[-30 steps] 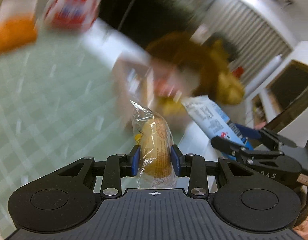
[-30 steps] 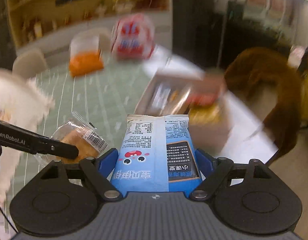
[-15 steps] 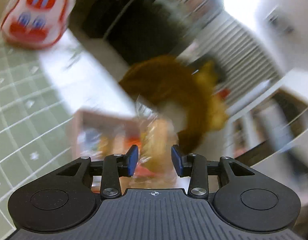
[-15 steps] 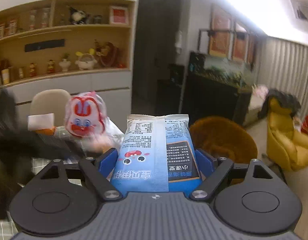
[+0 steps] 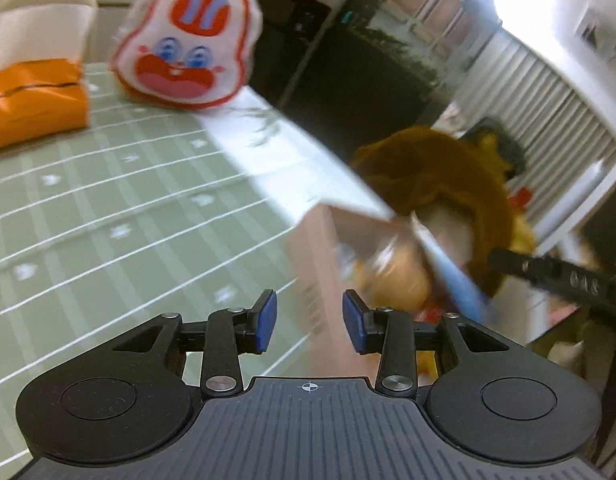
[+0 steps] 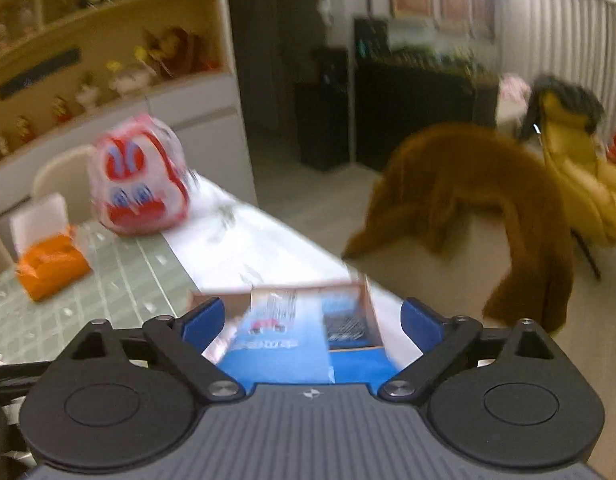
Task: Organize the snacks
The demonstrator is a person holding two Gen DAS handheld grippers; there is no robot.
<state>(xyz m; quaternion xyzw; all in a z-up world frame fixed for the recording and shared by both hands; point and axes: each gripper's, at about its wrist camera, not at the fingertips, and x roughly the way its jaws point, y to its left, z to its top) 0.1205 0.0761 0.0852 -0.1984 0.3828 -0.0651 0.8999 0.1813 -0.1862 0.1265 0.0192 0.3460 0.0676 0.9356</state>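
Left claw jaws apart, nothing between the pads, hanging over the near wall of the box at the worktop edge. Bun lies in the box, blurred. Right claw jaws have just been opening; blue pads stand clear of the blue bag, which sits between them over the box, too blurred to tell if it rests inside. Right claw also shows at the right of the left view with the bag tilted into the box. Rabbit bag and orange pack sit at the worktop's far end
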